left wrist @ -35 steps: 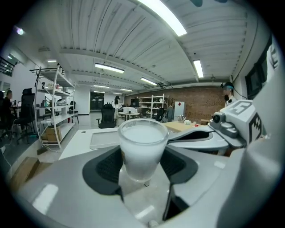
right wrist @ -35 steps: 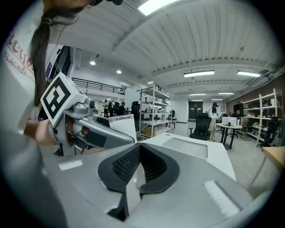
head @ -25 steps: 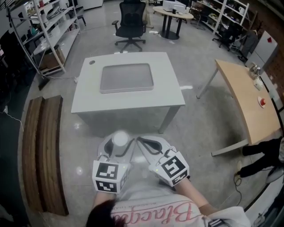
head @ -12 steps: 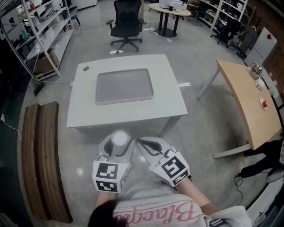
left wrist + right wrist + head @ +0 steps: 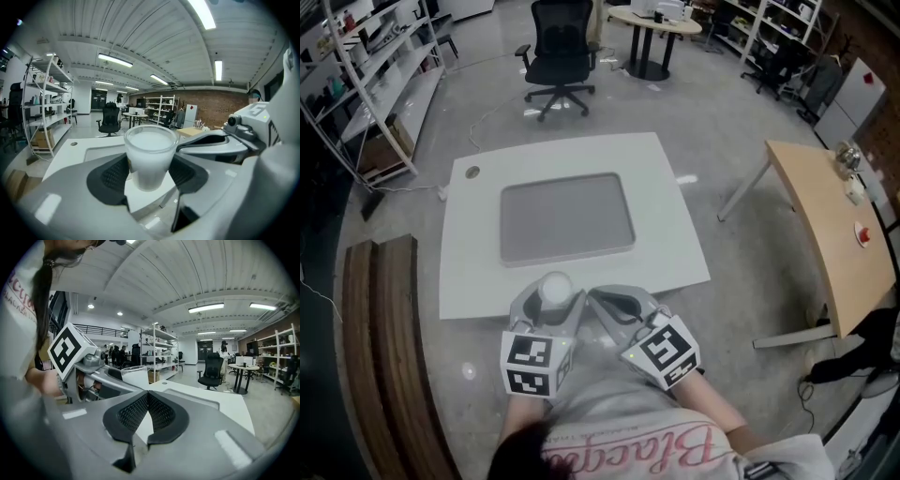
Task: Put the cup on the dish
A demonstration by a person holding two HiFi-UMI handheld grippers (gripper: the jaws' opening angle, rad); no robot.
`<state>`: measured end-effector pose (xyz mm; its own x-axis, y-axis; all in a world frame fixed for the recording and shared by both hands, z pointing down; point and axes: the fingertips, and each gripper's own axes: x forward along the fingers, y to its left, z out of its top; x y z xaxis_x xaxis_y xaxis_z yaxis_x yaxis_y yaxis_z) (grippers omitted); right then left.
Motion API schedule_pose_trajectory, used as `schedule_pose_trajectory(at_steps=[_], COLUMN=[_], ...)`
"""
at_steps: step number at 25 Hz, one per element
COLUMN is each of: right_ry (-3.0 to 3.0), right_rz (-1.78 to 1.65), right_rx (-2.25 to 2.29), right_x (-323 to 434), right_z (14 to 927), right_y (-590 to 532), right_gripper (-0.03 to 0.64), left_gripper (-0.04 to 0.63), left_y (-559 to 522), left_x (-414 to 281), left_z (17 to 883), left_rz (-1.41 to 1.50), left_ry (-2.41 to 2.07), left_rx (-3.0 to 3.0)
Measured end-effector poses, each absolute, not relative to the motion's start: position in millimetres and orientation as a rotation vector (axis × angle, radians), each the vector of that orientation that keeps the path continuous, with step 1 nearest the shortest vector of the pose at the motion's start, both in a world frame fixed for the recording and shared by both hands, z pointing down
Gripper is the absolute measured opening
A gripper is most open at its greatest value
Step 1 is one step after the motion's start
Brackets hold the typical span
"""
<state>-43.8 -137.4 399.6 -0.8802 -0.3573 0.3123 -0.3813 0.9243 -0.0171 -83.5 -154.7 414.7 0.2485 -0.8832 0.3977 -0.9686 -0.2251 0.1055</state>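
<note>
A frosted white cup (image 5: 555, 289) stands upright between the pads of my left gripper (image 5: 553, 304), which is shut on it; in the left gripper view the cup (image 5: 149, 157) fills the gap between the black pads. The dish is a flat grey rectangular tray (image 5: 567, 217) in the middle of a white table (image 5: 675, 244), a short way ahead of both grippers. My right gripper (image 5: 607, 304) is just right of the cup, held over the floor. Its black pads (image 5: 136, 412) touch, with nothing between them.
A black office chair (image 5: 558, 47) stands beyond the table. Wooden planks (image 5: 384, 356) lie on the floor at the left, and metal shelves (image 5: 366, 84) rise behind them. A wooden desk (image 5: 825, 234) sits at the right, a round table (image 5: 652, 23) at the back.
The table and tray have come closer and lower in the head view. Both grippers keep their pose, the cup still gripped in the left one.
</note>
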Motion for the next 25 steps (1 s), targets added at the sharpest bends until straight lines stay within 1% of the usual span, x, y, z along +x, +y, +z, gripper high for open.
schedule_pose_trajectory(at_steps=[11, 19, 25], right_ry=[-2.686, -2.638, -2.608], right_rz=[0.250, 0.302, 0.353], right_rx=[0.611, 0.575, 0.580], right_x=[-85, -89, -91], right_z=[431, 453, 470], right_y=[-230, -252, -264], right_gripper=[0.002, 0.002, 0.002], left_gripper=[0.259, 0.259, 0.259], left_y=[-264, -332, -350], left_x=[-123, -136, -137], left_z=[451, 517, 552], left_rz=[0.389, 0.529, 0.507], left_ry=[-1.736, -1.758, -1.708], left_rx=[2.236, 2.278, 2.225])
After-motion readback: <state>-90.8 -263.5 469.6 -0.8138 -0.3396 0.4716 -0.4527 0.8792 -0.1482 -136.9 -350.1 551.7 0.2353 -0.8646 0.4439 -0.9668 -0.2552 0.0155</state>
